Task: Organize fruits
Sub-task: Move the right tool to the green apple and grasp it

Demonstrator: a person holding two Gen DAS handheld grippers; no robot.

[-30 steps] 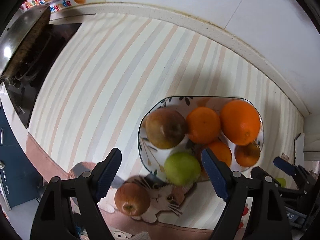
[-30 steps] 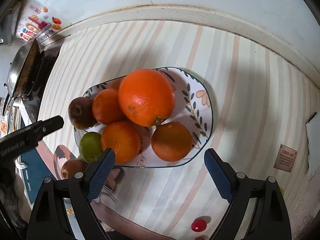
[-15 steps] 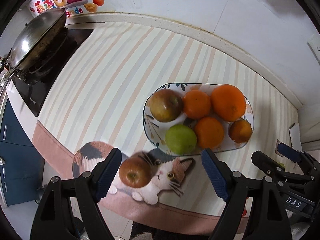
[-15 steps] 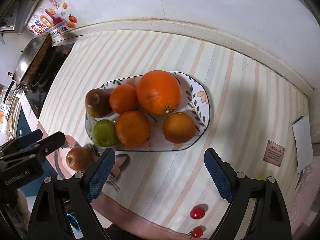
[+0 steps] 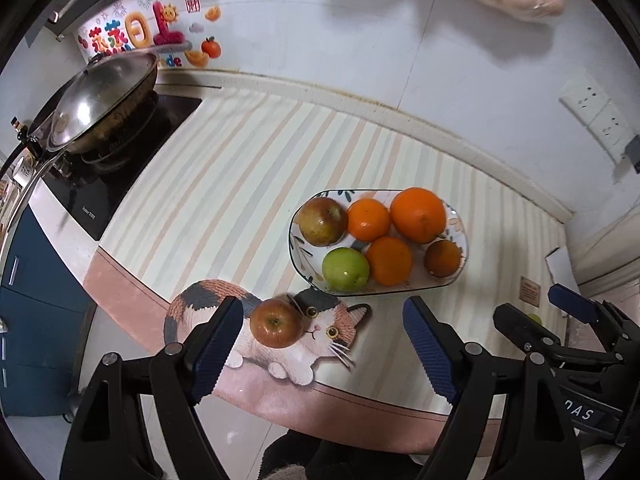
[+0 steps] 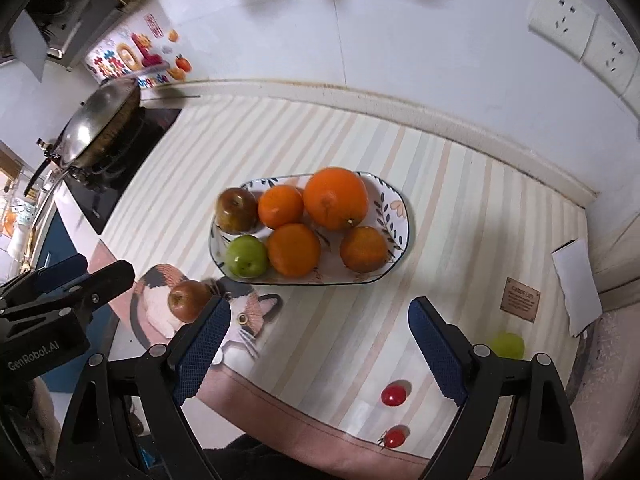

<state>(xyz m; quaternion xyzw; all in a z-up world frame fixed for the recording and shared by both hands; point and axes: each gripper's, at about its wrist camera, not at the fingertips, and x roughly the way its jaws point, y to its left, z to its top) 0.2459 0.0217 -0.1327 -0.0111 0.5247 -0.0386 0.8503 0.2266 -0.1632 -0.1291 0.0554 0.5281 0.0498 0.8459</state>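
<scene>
Far ahead and to my left I see a lidded wok (image 5: 102,102) sitting on a black cooktop (image 5: 120,168), with colourful wall stickers (image 5: 148,40) just behind it. A striped mat (image 5: 248,184) covers the counter, its cat picture (image 5: 320,320) nearest me. Wall sockets (image 6: 580,32) sit far right.

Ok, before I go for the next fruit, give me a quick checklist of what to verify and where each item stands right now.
1. Left gripper open and empty: ok.
2. Right gripper open and empty: ok.
3. All fruit on the plate: not ok; the red apple sits on the cat mat, and two cherry tomatoes and a small green fruit lie loose.
4. Free spot on plate: ok, its right end is bare.
5. Path to red apple clear: ok.
6. Plate fruit stable: cannot tell.
</scene>
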